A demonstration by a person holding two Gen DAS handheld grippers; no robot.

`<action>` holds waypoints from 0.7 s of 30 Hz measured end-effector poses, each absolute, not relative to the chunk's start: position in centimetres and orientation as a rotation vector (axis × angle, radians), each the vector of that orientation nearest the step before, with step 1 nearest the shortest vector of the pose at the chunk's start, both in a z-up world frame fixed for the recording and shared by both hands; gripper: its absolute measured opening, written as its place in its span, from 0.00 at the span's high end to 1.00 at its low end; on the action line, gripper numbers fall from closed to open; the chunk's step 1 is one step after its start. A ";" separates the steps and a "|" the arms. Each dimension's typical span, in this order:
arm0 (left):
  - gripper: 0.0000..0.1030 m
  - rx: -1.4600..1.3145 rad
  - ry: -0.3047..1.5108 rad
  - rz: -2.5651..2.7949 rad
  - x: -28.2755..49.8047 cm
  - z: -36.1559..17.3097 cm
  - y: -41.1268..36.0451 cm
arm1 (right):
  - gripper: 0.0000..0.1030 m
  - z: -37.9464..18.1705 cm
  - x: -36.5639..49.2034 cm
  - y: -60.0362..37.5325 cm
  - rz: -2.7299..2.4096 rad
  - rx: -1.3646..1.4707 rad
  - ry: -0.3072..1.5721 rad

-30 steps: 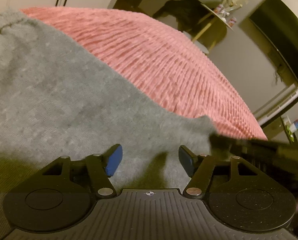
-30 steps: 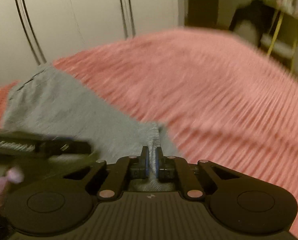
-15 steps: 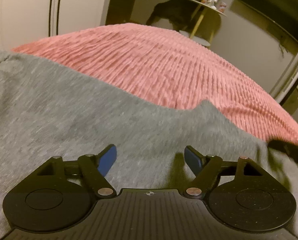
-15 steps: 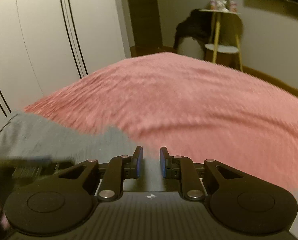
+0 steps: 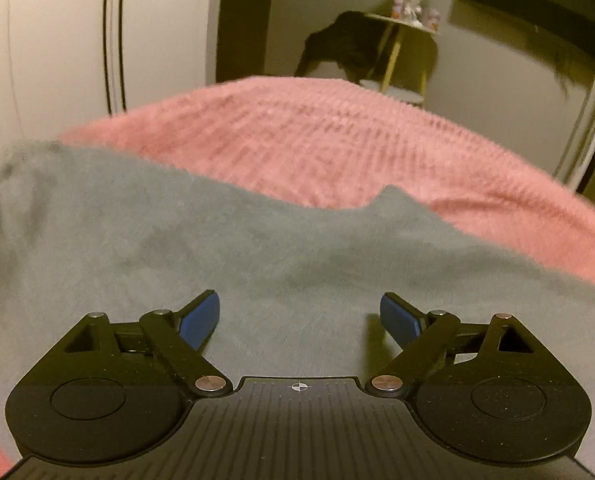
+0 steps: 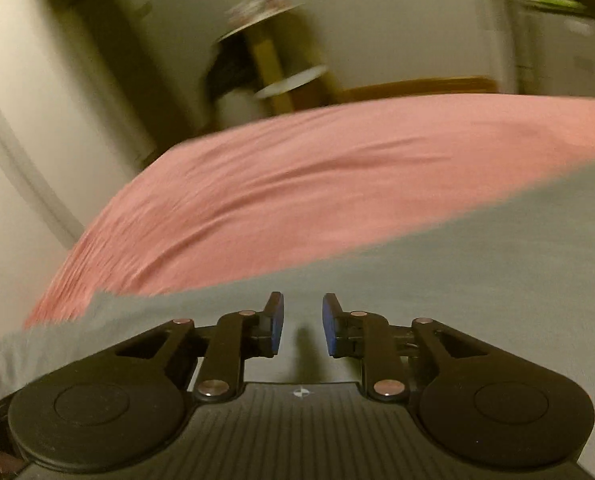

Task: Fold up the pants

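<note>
Pants (image 5: 145,248) are lying flat on the pink bedspread (image 5: 317,140) — left gripper (image 5: 299,318) gaping wide, right gripper (image 6: 302,322) parted narrowly, both holding nothing.

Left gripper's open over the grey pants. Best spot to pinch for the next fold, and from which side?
Judging by the left wrist view, take the small raised corner on the far edge of the grey pants, where it peaks against the pink bedspread. Bring the left gripper forward and down over the cloth. That peak is the only lifted fabric; the rest lies flat, giving the fingers little to pinch.
</note>
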State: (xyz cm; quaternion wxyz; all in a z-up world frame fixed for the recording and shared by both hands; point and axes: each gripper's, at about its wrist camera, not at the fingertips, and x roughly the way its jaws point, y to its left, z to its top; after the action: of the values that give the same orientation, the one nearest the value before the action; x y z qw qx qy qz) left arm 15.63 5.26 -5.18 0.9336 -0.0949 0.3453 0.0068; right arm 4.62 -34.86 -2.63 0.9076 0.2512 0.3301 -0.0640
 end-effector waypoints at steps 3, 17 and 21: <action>0.09 -0.341 0.743 -0.081 14.5 -5.5 4.5 | 0.80 -3.0 -3.4 -42.1 -0.347 0.624 0.626; 0.08 -0.141 0.736 -0.052 9.0 -5.8 0.1 | 0.75 -7.7 -14.8 -53.5 -0.491 1.031 0.492; 0.08 -0.179 0.744 -0.039 7.6 -5.4 0.2 | 0.74 -8.3 -14.7 -54.1 -0.487 1.085 0.480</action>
State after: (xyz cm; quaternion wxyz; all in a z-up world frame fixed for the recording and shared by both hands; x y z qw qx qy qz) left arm 7.59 0.21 -5.37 0.9275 -0.0873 0.3629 -0.0190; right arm -14.72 -54.11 -8.34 0.8012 0.5063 0.2238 -0.2272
